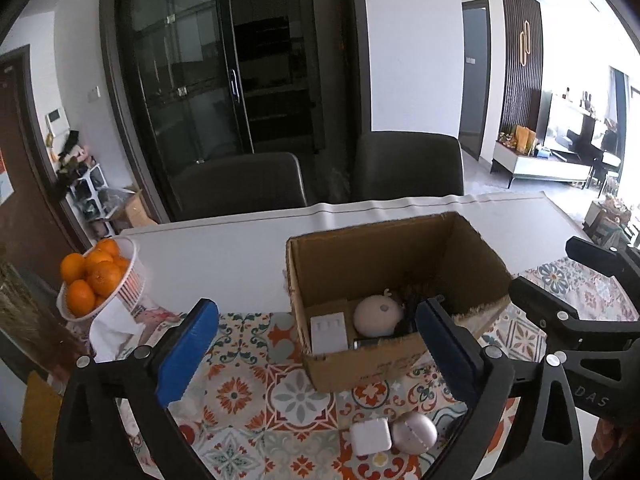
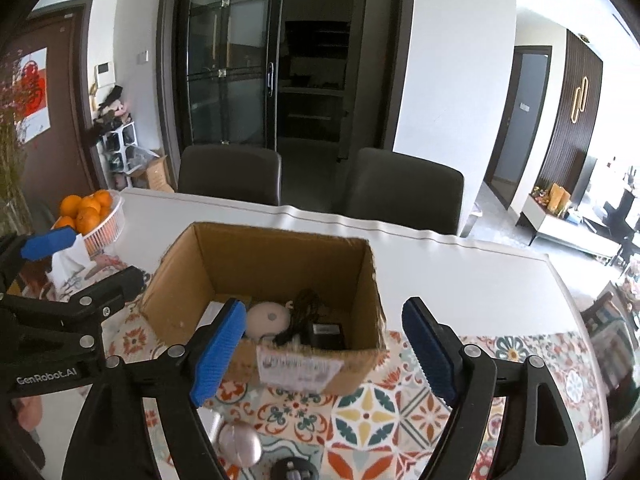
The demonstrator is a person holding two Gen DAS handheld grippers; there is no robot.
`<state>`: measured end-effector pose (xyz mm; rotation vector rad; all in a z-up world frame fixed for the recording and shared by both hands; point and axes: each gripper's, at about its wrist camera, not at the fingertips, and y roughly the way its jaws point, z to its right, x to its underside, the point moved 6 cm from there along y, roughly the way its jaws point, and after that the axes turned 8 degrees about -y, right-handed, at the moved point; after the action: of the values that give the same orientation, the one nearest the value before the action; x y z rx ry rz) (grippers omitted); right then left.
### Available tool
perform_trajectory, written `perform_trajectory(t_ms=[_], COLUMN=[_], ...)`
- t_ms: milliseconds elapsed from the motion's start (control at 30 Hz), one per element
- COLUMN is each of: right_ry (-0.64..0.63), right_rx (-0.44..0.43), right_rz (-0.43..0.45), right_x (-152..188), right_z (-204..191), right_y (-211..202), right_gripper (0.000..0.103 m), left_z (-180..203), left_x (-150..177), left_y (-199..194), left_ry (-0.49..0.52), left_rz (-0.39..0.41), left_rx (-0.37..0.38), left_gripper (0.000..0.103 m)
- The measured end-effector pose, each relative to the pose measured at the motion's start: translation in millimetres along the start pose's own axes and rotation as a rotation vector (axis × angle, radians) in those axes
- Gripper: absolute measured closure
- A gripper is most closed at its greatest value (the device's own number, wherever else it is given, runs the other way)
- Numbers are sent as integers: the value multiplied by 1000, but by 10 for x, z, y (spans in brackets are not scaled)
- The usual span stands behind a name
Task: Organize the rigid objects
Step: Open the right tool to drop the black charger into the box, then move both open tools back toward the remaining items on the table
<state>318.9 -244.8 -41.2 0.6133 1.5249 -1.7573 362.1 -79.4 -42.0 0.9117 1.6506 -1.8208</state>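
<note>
Looking along the left tool (image 1: 316, 344), its jaws stand wide with nothing between them; a white square block (image 1: 370, 437) and a silvery oval object (image 1: 414, 434) lie side by side on the patterned cloth (image 1: 256, 396) before the cardboard box (image 1: 400, 272). From the right tool (image 2: 324, 354), likewise wide and empty, the block is largely hidden; a dark round item at the bottom edge cannot be identified. The box holds a white card, one round pale device and one black adapter with cord. The white desk (image 2: 460, 280) carries one bowl of oranges (image 1: 94, 276). Two dark chairs (image 2: 404, 188) stand behind.
</note>
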Motion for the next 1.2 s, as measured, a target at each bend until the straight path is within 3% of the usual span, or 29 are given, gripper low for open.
perform_trajectory(t_ms=[400, 1200], right_ry=[26, 63], right_rx=[-2, -73], right_rz=[-36, -249], right_x=[471, 1431], right_z=[-101, -342], right_y=[-192, 106], right_gripper=[22, 22], left_z=[43, 71], left_x=[399, 1333], left_y=[-140, 270], left_ry=[16, 60], left_rz=[-24, -276], left_rx=[-2, -16], left_gripper=[0, 0])
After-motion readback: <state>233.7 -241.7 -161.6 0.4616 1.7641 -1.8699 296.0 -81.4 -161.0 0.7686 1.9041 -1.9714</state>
